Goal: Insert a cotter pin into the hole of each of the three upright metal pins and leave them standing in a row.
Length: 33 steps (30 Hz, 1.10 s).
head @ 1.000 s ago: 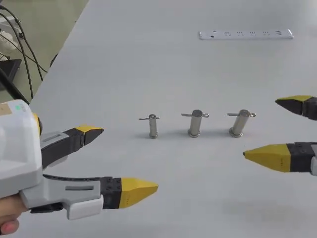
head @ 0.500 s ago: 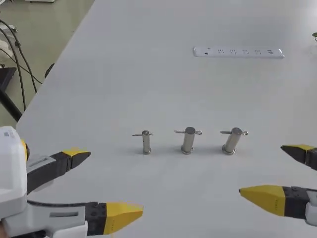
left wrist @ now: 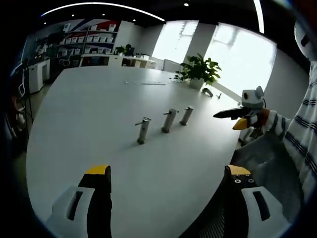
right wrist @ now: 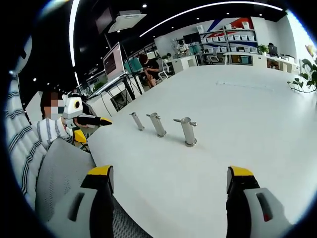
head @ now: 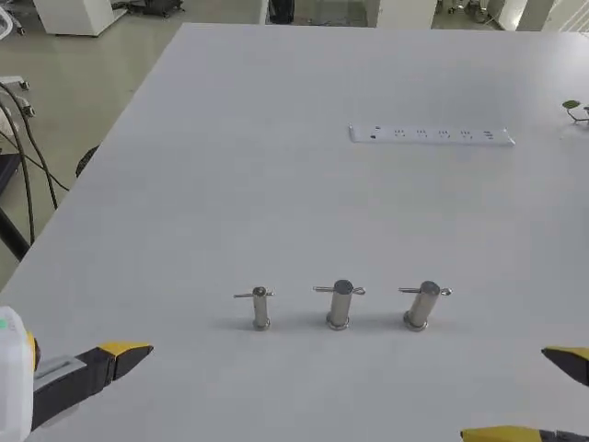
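Note:
Three upright metal pins stand in a row on the white table (head: 276, 184): the left pin (head: 260, 309), the middle pin (head: 340, 305) and the right pin (head: 421, 306). Each has a cotter pin through its top. The row also shows in the left gripper view (left wrist: 168, 120) and the right gripper view (right wrist: 158, 125). My left gripper (left wrist: 167, 171) is open and empty, well short of the row; one of its yellow fingertips (head: 124, 351) sits at the lower left. My right gripper (right wrist: 170, 171) is open and empty too, at the lower right (head: 511, 393).
A white power strip (head: 431, 135) lies far back on the table. The table's left edge (head: 101, 147) drops to a floor with cables (head: 18, 138). A potted plant (left wrist: 200, 69) stands at the table's far end. A person's striped sleeve (right wrist: 20, 148) is close by.
The head camera has tilted, so the pins sit lower in the picture. Both grippers have drawn back toward the near edge, away from the pins. The pins stand as before.

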Each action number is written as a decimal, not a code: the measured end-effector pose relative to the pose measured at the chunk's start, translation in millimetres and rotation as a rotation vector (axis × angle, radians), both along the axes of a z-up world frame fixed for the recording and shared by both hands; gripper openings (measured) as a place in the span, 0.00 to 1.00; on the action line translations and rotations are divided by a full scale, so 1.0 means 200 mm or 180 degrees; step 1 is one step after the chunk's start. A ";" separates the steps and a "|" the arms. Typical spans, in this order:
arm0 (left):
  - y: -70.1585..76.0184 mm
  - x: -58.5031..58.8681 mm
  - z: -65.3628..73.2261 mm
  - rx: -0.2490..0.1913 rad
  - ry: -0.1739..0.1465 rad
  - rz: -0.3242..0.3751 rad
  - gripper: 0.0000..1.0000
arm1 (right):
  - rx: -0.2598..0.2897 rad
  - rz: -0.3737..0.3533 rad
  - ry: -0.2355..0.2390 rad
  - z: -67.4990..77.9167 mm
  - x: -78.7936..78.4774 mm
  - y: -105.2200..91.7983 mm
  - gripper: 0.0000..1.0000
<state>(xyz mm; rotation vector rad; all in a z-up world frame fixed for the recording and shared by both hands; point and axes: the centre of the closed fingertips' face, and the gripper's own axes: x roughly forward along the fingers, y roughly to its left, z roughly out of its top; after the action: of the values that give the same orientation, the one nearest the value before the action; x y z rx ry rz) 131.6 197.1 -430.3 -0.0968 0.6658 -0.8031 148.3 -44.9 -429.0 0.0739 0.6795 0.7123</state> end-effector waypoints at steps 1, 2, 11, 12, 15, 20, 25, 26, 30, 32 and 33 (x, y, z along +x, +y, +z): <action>0.00 0.00 -0.01 0.0006 0.0024 0.0004 0.93 | 0.0009 -0.0024 0.0013 0.00 0.01 -0.01 0.94; 0.00 0.00 -0.01 0.0012 0.0036 0.0009 0.93 | 0.0016 -0.0035 0.0022 0.00 0.01 -0.01 0.93; 0.00 -0.01 -0.04 0.0076 0.0128 -0.0043 0.91 | -0.0035 -0.0048 0.0021 0.01 0.03 -0.04 0.93; 0.00 -0.01 -0.04 0.0082 0.0131 -0.0045 0.90 | -0.0050 -0.0042 0.0032 0.01 0.03 -0.04 0.92; 0.00 0.00 -0.03 0.0094 0.0113 -0.0041 0.90 | -0.0079 0.0000 0.0042 0.00 0.03 -0.04 0.92; -0.01 0.02 -0.02 0.0077 0.0084 -0.0018 0.90 | -0.0076 0.0043 0.0046 0.01 0.04 -0.02 0.92; -0.01 0.03 -0.03 0.0098 0.0094 -0.0031 0.90 | -0.0120 0.0068 0.0066 0.00 0.05 -0.03 0.92; -0.01 0.03 -0.03 0.0100 0.0095 -0.0032 0.90 | -0.0118 0.0066 0.0066 0.00 0.05 -0.03 0.92; 0.00 0.03 -0.02 0.0118 0.0081 -0.0032 0.90 | -0.0099 0.0059 0.0072 0.00 0.04 -0.03 0.92; 0.01 0.04 -0.01 0.0136 0.0074 -0.0025 0.90 | -0.0102 0.0062 0.0080 0.00 0.03 -0.03 0.92; 0.01 0.04 -0.01 0.0140 0.0071 -0.0020 0.90 | -0.0102 0.0061 0.0083 -0.01 0.03 -0.03 0.92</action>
<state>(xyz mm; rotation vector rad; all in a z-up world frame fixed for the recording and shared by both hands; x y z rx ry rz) 139.0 199.4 -432.2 -0.0638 0.7047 -0.7940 153.6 -50.0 -430.2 0.0474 0.7172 0.7197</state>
